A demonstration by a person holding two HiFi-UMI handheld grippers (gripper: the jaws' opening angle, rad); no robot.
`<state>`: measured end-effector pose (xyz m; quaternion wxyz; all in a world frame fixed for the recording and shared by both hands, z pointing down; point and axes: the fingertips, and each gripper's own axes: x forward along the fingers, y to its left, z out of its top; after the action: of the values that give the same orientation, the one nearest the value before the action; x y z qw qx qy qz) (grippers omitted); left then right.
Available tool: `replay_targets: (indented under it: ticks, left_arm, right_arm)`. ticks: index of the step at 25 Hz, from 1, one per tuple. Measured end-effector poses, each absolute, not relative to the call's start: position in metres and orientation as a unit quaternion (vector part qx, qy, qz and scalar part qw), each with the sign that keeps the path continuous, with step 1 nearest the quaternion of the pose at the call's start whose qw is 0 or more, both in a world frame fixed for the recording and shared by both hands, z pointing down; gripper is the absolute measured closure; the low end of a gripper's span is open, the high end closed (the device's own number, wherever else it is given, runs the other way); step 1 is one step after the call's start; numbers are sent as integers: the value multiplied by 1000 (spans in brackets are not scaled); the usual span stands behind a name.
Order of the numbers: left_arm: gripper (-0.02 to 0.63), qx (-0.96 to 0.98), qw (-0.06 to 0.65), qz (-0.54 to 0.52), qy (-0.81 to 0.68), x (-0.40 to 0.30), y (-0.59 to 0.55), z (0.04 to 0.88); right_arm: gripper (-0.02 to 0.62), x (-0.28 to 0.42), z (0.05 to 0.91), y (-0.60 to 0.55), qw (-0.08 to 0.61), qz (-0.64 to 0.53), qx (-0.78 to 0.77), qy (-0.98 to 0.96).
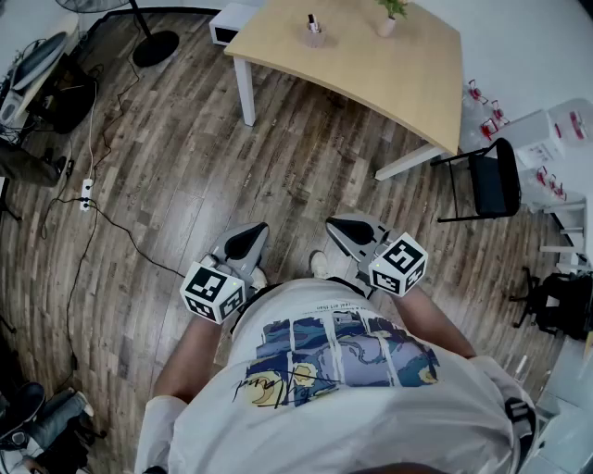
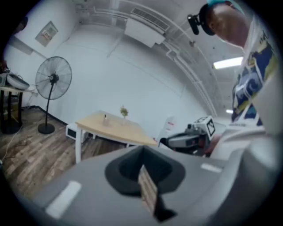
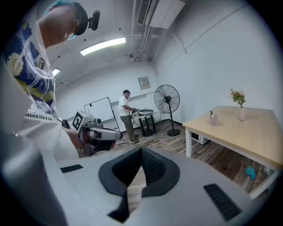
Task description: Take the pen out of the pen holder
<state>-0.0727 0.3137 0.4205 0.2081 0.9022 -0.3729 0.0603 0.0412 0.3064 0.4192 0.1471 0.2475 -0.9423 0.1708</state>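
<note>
Both grippers closed and empty at the person's waist, the pen standing in its holder on the far table.
The left gripper [image 1: 252,231] and the right gripper [image 1: 339,225] are held side by side, close to the person's torso above the wooden floor [image 1: 185,176]. Each has its jaws pressed together at the tips with nothing between them. Both grippers are well apart from the light wooden table [image 1: 398,79], which stands at the far side of the room. On the table's far edge sits the clear pen holder [image 1: 315,37] with the dark pen [image 1: 312,20] upright inside it. To the right of the pen holder stands a small vase [image 1: 386,26] with a plant. A black chair [image 1: 496,180] stands near the table's right end, and a fan's round base [image 1: 155,48] rests on the floor at far left.
</note>
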Motion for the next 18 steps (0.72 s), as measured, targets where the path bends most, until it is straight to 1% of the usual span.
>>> replay_targets:
  ticks: [5, 9, 14, 18]
  left_arm:
    - [598, 897, 211, 55, -384, 16, 286, 408]
    - [598, 890, 208, 49, -404, 67, 263, 399]
    - [598, 881, 209, 66, -420, 110, 246, 400]
    - [598, 874, 197, 99, -433, 108, 223, 408]
  right_arm:
    - [589, 127, 417, 283, 149, 172, 254, -940]
    - [589, 180, 425, 265, 154, 177, 241, -942]
    - [589, 219, 437, 233, 158, 187, 228, -942]
    - [588, 224, 445, 195, 156, 186, 238, -940]
